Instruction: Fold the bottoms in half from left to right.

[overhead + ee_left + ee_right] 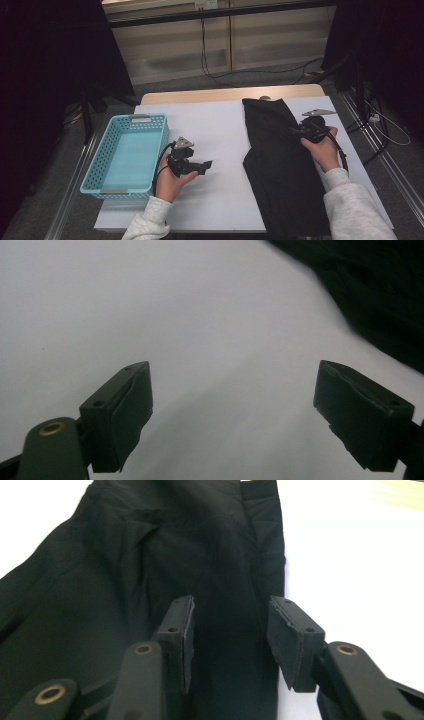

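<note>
- Right tongs (230,640) hover part-open over the black folded cloth garment (280,170), gripping nothing.
- Left tongs (232,415) stand wide and empty above the white surface (220,130).
- The garment lies flat at the surface's right side; probably soft, light, limp. Pinch a hem edge.

Left gripper (200,166) jaws wide; right gripper (295,131) parted.

basket (127,152) at table's (220,200) left, trousers (280,165) lying at its right.
</note>
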